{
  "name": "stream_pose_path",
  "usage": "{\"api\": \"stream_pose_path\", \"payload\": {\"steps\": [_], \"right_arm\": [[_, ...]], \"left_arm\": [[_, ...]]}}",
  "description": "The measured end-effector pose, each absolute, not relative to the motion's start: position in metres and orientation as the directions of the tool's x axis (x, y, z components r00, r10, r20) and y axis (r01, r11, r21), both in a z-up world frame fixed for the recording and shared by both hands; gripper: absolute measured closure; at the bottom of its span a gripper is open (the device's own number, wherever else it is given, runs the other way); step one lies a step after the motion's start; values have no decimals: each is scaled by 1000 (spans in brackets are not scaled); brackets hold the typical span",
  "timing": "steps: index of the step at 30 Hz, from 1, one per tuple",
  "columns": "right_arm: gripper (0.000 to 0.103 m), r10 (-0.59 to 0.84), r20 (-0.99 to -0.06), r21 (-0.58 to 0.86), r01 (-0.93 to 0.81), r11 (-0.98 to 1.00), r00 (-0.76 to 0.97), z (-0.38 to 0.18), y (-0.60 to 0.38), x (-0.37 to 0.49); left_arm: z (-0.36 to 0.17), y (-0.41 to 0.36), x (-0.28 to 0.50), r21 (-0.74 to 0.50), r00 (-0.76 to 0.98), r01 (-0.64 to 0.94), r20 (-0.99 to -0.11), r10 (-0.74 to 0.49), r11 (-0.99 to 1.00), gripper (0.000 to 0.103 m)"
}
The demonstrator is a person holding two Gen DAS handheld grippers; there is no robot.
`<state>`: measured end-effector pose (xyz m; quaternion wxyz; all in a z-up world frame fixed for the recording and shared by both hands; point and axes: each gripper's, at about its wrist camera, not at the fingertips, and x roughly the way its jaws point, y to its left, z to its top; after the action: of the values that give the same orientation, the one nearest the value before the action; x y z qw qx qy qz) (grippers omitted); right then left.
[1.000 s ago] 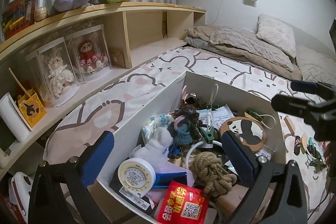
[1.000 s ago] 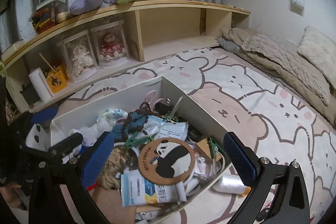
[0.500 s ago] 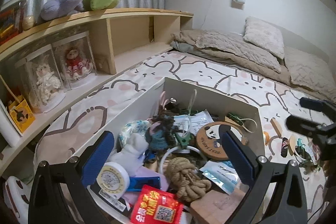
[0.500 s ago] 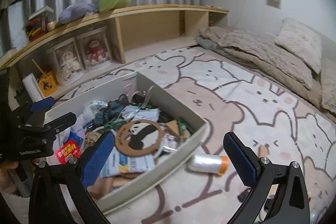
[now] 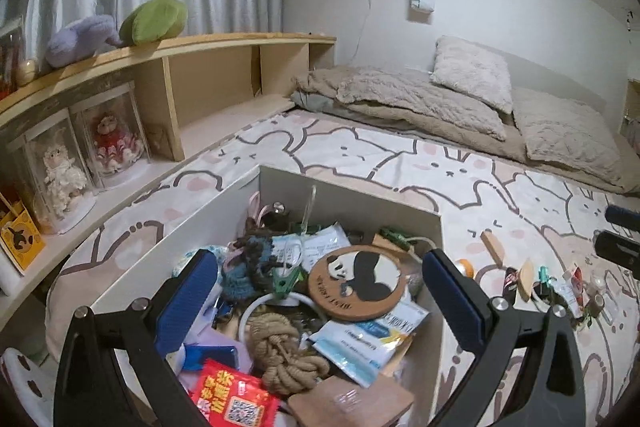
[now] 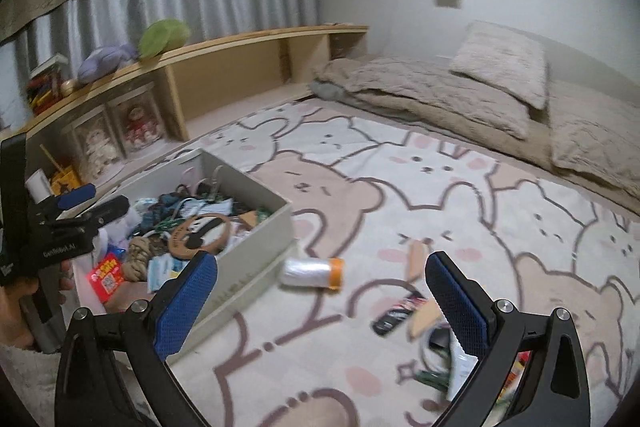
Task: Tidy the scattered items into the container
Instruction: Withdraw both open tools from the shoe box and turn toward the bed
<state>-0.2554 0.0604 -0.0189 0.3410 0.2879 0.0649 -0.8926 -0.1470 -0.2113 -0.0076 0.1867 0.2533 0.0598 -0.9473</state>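
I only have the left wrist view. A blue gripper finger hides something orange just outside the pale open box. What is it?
Observer: A whitish plastic roll with an orange end, lying on its side on the cartoon-bear blanket.
Operator: Is it touching the box?
Observer: It lies close beside the pale open box, near the wall. I cannot tell whether they touch.
Operator: Is the right gripper holding anything?
Observer: No. The right gripper is open and empty, and the roll shows between its fingers.
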Motion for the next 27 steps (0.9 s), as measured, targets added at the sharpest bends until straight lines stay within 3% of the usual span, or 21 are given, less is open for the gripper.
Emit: {"api": "stream_pose_path", "payload": {"steps": [16, 27], "right_arm": [[0, -414, -501, 126, 409, -904, -760, -35, 192, -255], [0, -349, -479, 244, 259, -934, -806, -61, 270, -258]], "left_arm": [[-5, -164, -170, -57, -849, 268, -486, -207, -962, 0], [-13, -131, -186, -67, -864, 198, -483, -141, -978, 0]]}}
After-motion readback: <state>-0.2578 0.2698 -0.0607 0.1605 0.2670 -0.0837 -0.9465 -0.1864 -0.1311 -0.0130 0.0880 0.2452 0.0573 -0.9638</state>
